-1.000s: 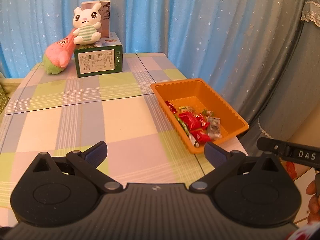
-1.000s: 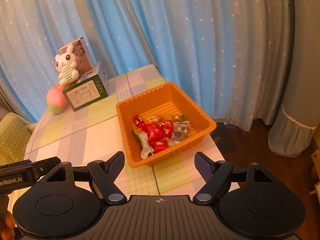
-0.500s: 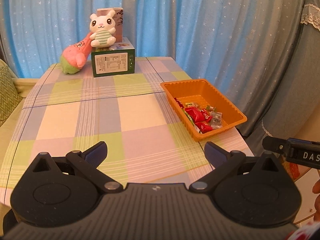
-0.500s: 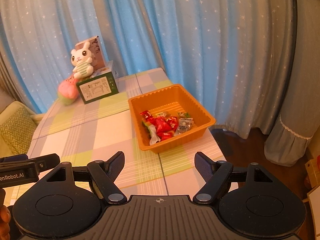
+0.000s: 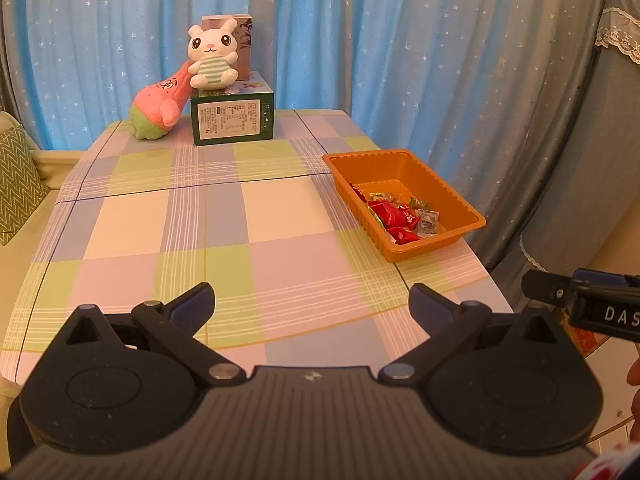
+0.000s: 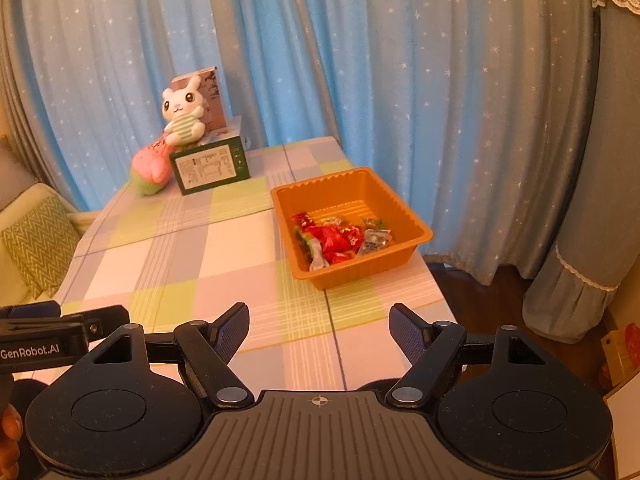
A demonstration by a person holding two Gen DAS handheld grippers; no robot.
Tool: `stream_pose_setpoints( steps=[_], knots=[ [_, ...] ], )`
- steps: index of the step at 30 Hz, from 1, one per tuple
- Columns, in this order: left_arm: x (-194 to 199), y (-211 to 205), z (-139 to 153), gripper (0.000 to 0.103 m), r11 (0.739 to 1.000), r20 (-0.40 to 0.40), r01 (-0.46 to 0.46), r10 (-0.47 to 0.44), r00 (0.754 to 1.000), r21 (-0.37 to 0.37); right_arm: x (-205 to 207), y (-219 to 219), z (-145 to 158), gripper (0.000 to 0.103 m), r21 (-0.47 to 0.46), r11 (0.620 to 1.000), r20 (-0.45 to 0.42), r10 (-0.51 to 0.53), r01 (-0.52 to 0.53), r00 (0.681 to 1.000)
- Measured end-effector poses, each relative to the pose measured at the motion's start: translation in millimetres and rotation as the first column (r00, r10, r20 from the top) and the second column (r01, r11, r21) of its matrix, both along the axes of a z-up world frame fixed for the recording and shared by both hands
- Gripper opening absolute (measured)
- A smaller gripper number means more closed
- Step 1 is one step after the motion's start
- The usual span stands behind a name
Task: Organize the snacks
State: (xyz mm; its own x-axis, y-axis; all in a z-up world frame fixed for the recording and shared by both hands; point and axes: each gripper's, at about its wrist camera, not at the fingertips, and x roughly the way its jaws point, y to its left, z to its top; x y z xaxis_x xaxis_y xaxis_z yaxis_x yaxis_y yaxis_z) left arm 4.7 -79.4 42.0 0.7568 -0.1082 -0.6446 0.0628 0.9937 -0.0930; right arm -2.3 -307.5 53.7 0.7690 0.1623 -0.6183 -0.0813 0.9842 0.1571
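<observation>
**Both hand-held grippers pull back from the tray**

Since a second ago both cameras have drawn away, so more of the checked counter [image 5: 256,216] shows. Left hand-held gripper [image 5: 311,307] and right hand-held gripper [image 6: 319,325] hover over its near edge, fingers spread, holding nothing. Wrapped snacks [image 6: 334,238] lie inside the orange tray [image 6: 412,240] by the counter's right edge.

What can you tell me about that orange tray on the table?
The orange tray looks like thin ribbed plastic, squarish with sloping walls and a rolled rim. It sits flat and upright near the right edge of the checked tablecloth. Wrapped snacks, mostly red, lie heaped toward its near side. No tongs touch it.
</observation>
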Motion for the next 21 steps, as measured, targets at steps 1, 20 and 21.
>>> stream_pose_setpoints(
  steps=[1,20,21],
  knots=[
    [-0.7,0.3,0.1,0.103,1.0,0.002,-0.001,0.001,1.0,0.001,-1.1,0.7,-0.4,0.077,-0.001,1.0,0.0,0.001,-0.001,1.0],
    [-5.5,-1.4,1.1,0.103,1.0,0.009,0.007,-0.007,1.0,-0.006,-4.8,8.3,0.0,0.077,0.001,1.0,0.007,0.011,-0.011,1.0],
    [-5.6,-2.0,0.9,0.103,1.0,0.01,0.008,-0.008,1.0,-0.007,-4.7,8.2,0.0,0.077,0.002,1.0,0.007,0.011,-0.011,1.0]
  ],
)
